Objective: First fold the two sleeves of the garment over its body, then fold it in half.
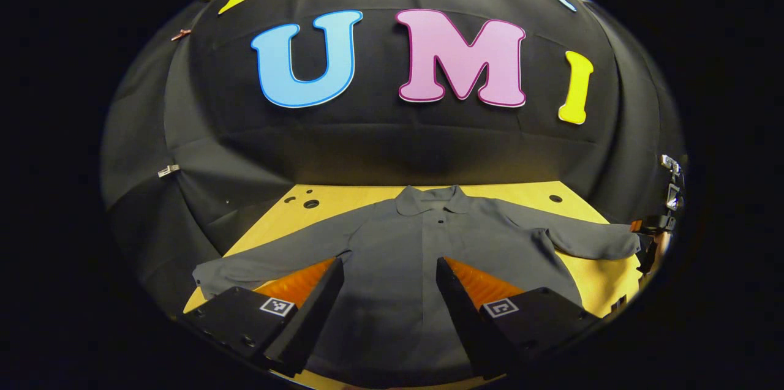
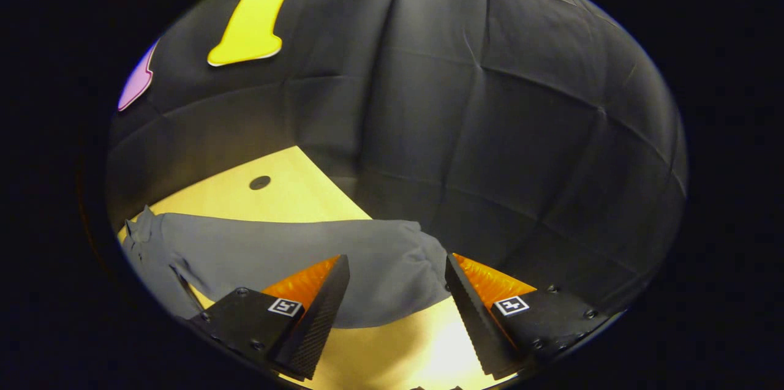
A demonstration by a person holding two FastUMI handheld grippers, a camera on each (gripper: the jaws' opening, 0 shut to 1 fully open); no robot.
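Observation:
A grey collared shirt (image 1: 422,243) lies flat on the yellow table (image 1: 361,197), collar to the far side and both sleeves spread out sideways. My left gripper (image 1: 389,267) hovers open above the shirt's lower body, with cloth showing between its fingers but not pinched. In the left gripper view, the other gripper (image 1: 658,228) shows at the far right by the right cuff. In the right gripper view, the right sleeve's cuff end (image 2: 392,261) lies near the table's right edge. My right gripper (image 2: 397,267) is open, its fingers standing either side of that cuff and just above it.
The table (image 2: 269,200) has small dark holes, one (image 1: 555,198) at the far right and others (image 1: 310,203) at the far left. Black cloth walls close in behind and at both sides. Bare tabletop lies in front of the right cuff (image 2: 404,347).

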